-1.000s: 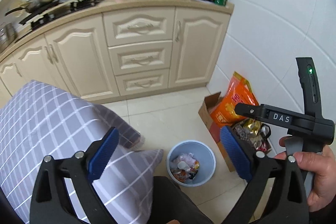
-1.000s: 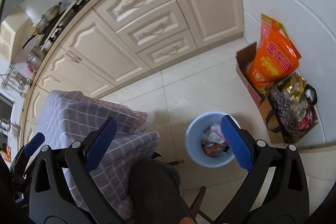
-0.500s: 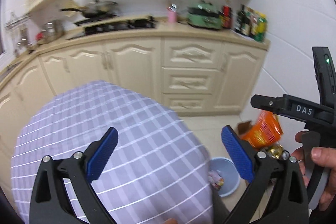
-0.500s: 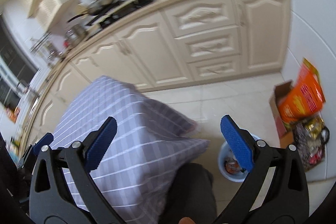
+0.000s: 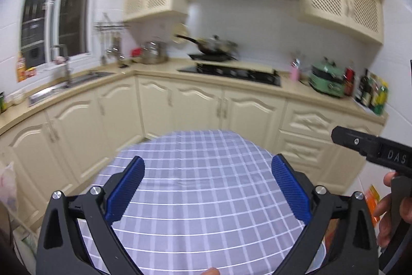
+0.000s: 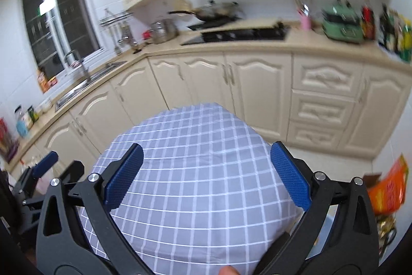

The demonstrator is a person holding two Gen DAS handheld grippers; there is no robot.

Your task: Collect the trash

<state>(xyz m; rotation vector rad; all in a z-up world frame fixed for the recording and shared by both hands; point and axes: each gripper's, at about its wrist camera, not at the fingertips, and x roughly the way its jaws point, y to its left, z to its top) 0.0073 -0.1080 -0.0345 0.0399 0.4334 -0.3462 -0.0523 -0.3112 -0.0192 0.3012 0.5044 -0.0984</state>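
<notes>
- Trash and bin: neither can be made out in either view; a grey cloth with a white grid [image 5: 206,187], smooth and domed, fills the foreground.
- Left gripper [image 5: 207,191]: ribbed blue fingers [image 5: 126,188] wide apart, empty, above the cloth.
- Right gripper [image 6: 206,175]: fingers likewise spread, nothing between them.
- Orange crinkled bag [image 6: 388,191] low at right.
- Beyond: cream panelled cabinets [image 5: 195,107], beige bench [image 5: 154,68], black hob [image 5: 231,72].
</notes>
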